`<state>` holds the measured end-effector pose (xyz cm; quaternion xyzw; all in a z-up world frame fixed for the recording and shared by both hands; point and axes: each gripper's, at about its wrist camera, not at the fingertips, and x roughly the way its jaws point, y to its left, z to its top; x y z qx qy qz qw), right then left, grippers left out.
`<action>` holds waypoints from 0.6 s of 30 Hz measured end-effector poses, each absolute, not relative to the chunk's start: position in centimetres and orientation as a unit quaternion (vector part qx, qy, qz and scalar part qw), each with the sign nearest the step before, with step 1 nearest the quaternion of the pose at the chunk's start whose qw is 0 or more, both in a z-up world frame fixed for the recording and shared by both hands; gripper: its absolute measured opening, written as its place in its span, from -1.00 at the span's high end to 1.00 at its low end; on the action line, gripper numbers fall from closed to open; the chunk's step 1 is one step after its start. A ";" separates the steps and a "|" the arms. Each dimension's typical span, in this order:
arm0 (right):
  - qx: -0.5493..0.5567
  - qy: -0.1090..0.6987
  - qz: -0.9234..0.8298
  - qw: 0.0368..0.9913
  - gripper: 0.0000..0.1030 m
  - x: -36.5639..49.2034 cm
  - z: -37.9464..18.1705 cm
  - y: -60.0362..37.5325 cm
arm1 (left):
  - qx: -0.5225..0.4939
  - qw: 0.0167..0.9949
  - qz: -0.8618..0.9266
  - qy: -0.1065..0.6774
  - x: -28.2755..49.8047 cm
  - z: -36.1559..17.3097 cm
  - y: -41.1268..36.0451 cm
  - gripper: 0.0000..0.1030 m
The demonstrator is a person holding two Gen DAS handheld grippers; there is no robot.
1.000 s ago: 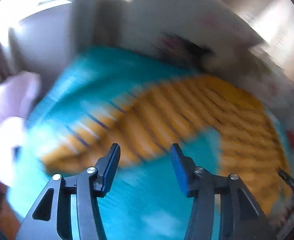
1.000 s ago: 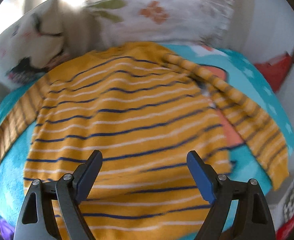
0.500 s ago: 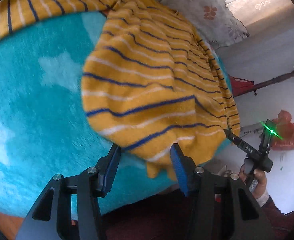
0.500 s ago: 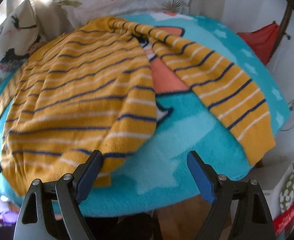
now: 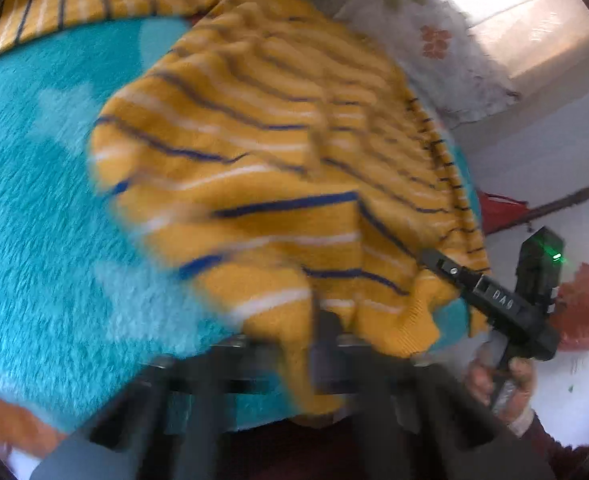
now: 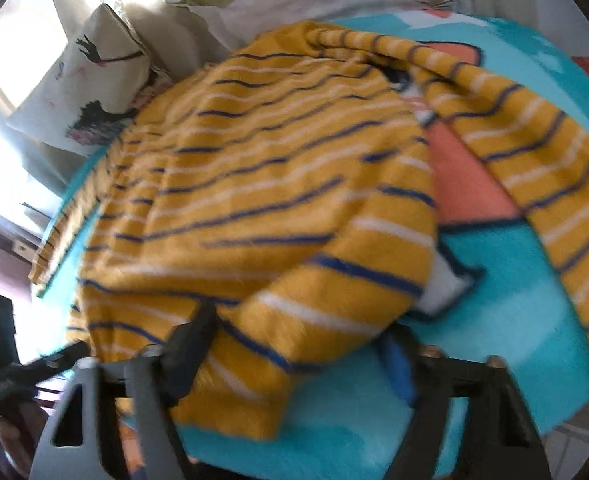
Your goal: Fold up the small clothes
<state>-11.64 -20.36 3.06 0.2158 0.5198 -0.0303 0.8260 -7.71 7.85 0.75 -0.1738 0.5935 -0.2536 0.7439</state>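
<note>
With its hem bunched at the near edge of the teal blanket, the striped sweater lies unfolded, sleeves spread. My left claw seems clenched on the hem; my right claw straddles it, jaws apart. Folding barely begun.

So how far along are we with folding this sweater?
Early. Done: the sweater lies spread on the blanket, sleeves out. In hand: the left gripper looks clamped on the hem, though blurred; the right gripper is open around the hem's other corner. Left: every fold.
</note>
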 end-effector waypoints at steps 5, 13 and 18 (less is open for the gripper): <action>0.307 0.537 0.042 0.784 0.73 -12.2 3.7 -22.4 | -0.180 0.758 -0.226 0.584 -11.8 4.4 11.8 0.79; 0.249 0.586 0.071 0.768 0.66 -20.3 5.6 -22.0 | -0.176 0.731 -0.167 0.637 -16.5 2.2 13.2 0.67; 0.204 0.590 0.019 0.781 0.29 -21.3 5.3 -21.8 | -0.178 0.766 -0.135 0.602 -16.6 3.8 15.5 0.30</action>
